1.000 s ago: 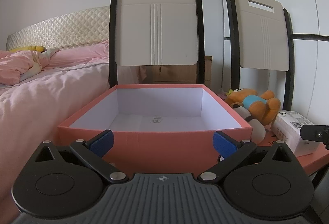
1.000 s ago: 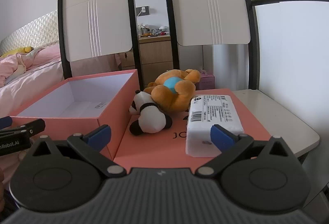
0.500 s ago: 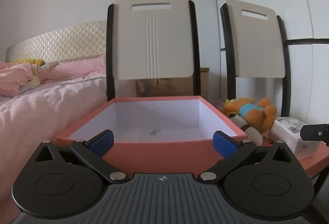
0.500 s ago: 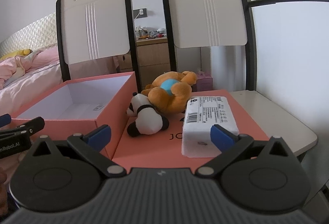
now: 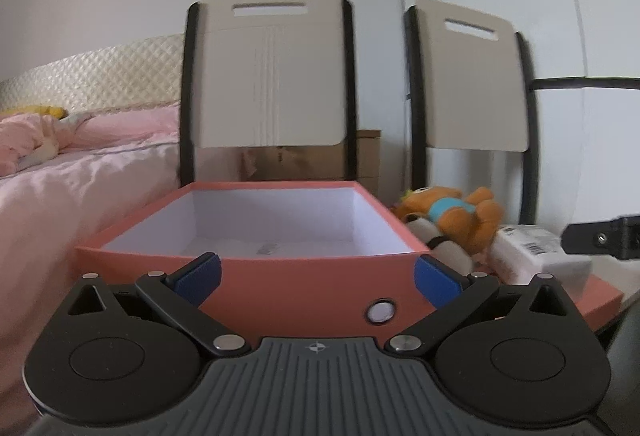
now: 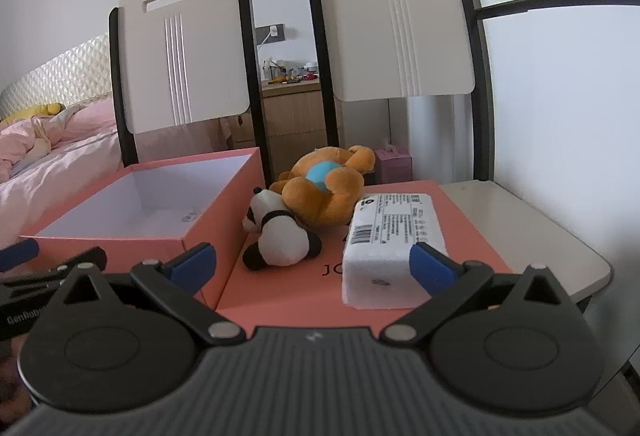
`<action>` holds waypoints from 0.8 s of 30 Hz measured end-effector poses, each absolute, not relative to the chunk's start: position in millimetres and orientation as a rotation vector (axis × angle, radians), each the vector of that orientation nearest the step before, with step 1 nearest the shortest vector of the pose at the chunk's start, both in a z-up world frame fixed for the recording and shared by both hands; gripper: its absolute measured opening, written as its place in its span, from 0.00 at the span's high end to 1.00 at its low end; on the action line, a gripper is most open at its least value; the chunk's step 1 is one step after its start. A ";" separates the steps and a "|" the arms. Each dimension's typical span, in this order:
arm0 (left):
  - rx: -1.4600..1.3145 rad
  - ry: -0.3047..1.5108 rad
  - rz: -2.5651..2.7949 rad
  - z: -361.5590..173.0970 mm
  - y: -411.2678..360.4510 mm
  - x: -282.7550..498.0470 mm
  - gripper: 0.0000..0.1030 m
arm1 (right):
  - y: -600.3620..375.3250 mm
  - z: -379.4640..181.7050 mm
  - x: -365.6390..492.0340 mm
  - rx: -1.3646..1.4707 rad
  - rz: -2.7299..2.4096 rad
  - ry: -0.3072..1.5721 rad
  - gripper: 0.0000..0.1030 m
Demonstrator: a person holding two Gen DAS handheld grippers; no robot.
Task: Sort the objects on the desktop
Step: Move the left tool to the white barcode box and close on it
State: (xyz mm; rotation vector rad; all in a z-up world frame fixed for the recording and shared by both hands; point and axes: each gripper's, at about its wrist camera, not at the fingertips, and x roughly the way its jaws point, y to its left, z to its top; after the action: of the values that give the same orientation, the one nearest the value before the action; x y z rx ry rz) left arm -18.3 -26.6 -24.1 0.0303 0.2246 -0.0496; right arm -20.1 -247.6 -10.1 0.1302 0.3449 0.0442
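An open salmon-pink box [image 5: 280, 276] with a white inside stands in front of my left gripper [image 5: 318, 276], which is open and empty, just short of its front wall. The box also shows in the right wrist view [image 6: 204, 236]. Right of it, on a flat pink lid [image 6: 288, 300], lie a panda plush [image 6: 280, 236], an orange bear plush [image 6: 324, 192] and a white wrapped packet [image 6: 388, 236]. My right gripper [image 6: 312, 264] is open and empty, close before the panda and packet. The bear [image 5: 452, 216] and packet [image 5: 532, 252] show at the left view's right.
Two white chair backs [image 6: 184, 52] [image 6: 400, 28] rise behind the box and lid. A pink bed [image 5: 60, 188] lies to the left. The beige chair seat [image 6: 532, 236] extends right of the lid. A wooden nightstand [image 6: 292, 108] stands behind.
The left gripper has dropped lower and drawn back, so the box rim sits higher in view. The right gripper has shifted slightly; the toys and packet have not moved.
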 end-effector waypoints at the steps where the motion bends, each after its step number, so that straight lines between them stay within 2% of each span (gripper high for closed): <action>1: 0.039 0.216 -0.054 -25.4 -30.2 -19.6 0.00 | -249.8 -9.4 -21.7 0.132 0.042 0.342 0.00; 24: 0.177 0.186 -0.325 -76.7 -198.1 3.7 0.00 | -347.0 -8.5 -98.2 0.194 -0.075 0.282 0.00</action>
State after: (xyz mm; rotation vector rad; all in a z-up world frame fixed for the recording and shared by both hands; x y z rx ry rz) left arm 3.7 -198.1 -76.7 0.1774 0.1859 -0.3252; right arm -98.2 -347.0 -8.5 0.1935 0.2823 -0.0746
